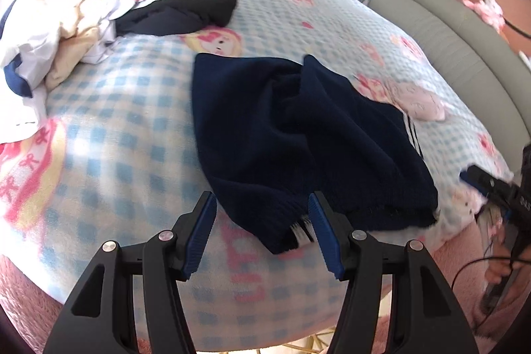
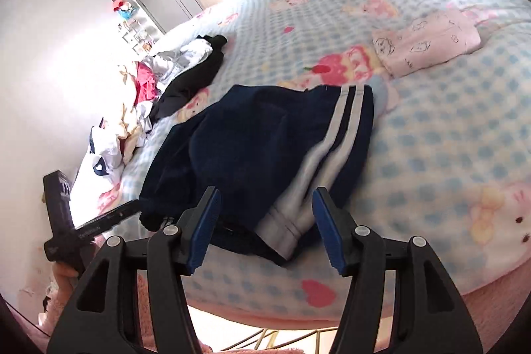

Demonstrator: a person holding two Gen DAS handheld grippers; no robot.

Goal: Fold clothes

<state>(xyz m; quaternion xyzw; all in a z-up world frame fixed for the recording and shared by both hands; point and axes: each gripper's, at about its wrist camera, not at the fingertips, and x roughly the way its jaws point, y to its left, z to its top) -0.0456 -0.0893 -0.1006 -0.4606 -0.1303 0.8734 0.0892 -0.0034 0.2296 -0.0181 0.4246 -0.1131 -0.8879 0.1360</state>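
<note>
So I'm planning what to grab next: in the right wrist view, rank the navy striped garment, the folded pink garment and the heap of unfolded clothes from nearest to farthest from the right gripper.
1. Navy striped garment, its hem between the open fingers of the right gripper.
2. Folded pink garment, farther up on the right.
3. Heap of unfolded clothes, far left by the wall.

The garment point(image 2: 259, 148) is navy with two white stripes. The blanket point(image 2: 431, 155) is pale blue-and-white check with pink cartoon figures. The folded cloth point(image 2: 428, 42) is pink with doodles.
</note>
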